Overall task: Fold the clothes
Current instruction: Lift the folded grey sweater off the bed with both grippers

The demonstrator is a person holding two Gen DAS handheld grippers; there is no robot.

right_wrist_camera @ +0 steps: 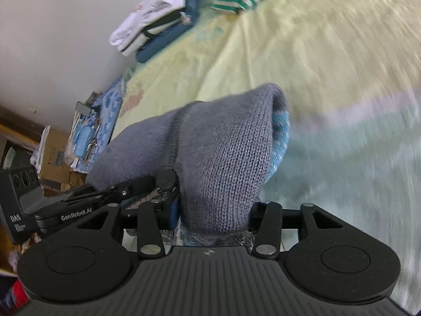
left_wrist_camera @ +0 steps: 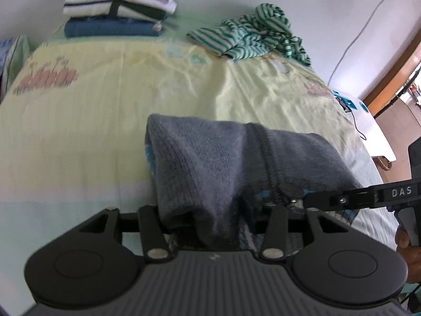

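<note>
Left wrist view shows me the bed [left_wrist_camera: 79, 131] first, its pale yellow-green sheet spread wide and wrinkled. Over its near part hangs the grey knit sweater [left_wrist_camera: 210, 163], raised off the sheet in a tent shape between my two tools, with a light blue inner layer peeking out at the edge.

It reads as soft, thick and fairly light, with no stiffness at all. Any part I do not support will sag, and the loose knit can stretch or snag. I judge the ribbed seam and the doubled edges the best places to grip, since single layers would slip apart.

Against the far wall sits a stack of folded clothes [left_wrist_camera: 118, 8], and near it a crumpled green striped garment [left_wrist_camera: 252, 34], not yet folded.

The left gripper [right_wrist_camera: 168, 181] has its jaws about half apart and clamped on bunched knit by the seam. The right gripper [left_wrist_camera: 300, 200] looks the same, pinching a thick fold beside it, though cloth hides its pads in its own view.
</note>
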